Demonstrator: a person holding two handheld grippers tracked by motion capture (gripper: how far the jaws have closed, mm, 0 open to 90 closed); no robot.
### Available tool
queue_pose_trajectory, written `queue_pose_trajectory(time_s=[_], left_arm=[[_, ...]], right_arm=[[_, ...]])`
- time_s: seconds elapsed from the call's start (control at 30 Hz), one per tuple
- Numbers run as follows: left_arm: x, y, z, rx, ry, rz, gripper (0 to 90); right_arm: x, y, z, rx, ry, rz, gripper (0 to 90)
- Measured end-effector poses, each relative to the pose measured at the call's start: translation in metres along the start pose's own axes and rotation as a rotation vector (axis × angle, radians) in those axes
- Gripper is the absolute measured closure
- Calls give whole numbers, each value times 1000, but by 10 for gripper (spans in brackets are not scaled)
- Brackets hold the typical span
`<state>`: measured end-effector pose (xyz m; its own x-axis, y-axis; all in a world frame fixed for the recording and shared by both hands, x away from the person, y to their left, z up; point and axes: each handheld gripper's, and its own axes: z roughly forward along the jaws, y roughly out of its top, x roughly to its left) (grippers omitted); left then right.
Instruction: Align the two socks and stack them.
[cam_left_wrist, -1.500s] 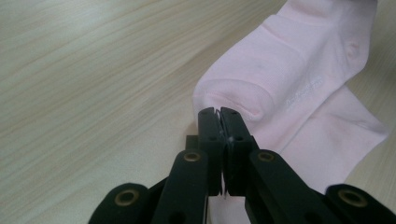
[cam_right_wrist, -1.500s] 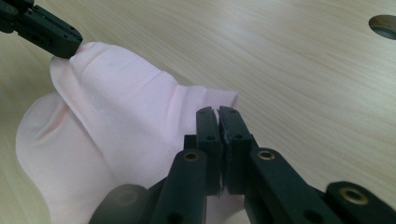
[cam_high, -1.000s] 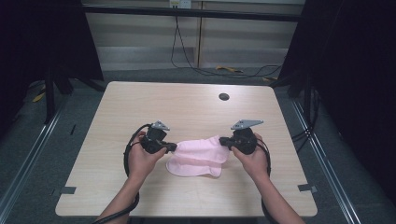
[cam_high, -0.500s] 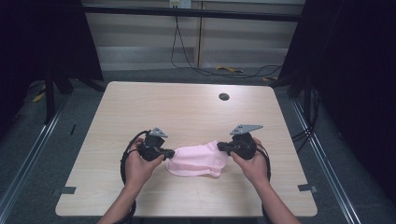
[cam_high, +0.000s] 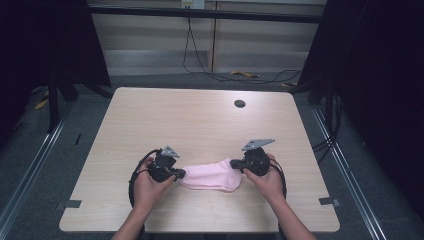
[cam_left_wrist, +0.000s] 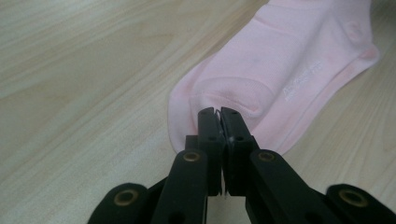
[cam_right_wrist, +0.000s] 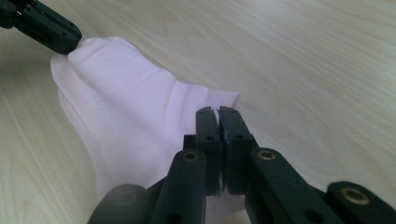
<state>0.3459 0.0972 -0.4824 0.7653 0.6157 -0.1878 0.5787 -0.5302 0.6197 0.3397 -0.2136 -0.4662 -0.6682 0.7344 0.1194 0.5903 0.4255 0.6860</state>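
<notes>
Pink sock (cam_high: 212, 176) lies flat on the table (cam_high: 200, 120), stretched between the two grippers. Left gripper (cam_high: 179, 174): jaws together, clamped on one end of the sock; in the left gripper view (cam_left_wrist: 218, 114) the fabric bunches at the tips and the rest of the sock runs away ahead of the jaws. Right gripper (cam_high: 235, 163): jaws together, clamped on the opposite end; in the right gripper view (cam_right_wrist: 217, 114) the sock spreads ahead and to the left of the jaws, up to the left gripper's tips at the far end. Nothing lies between or beside the jaws apart from the sock.

Small dark round hole (cam_high: 240, 103) in the table top, well beyond the right jaws. Table is light wood grain. Dark curtains on both sides, grey floor, cables (cam_high: 210, 65) along the far wall
</notes>
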Motion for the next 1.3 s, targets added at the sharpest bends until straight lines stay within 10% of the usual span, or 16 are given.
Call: queue_pose_trajectory(time_s=[0.8, 1.3], left_arm=[[2, 4, 12, 1, 30, 4, 877], [-1, 9, -10, -15, 17, 7, 878]], right_arm=[[-5, -9, 24, 38, -41, -31, 873], [2, 2, 2, 4, -24, -32, 873]])
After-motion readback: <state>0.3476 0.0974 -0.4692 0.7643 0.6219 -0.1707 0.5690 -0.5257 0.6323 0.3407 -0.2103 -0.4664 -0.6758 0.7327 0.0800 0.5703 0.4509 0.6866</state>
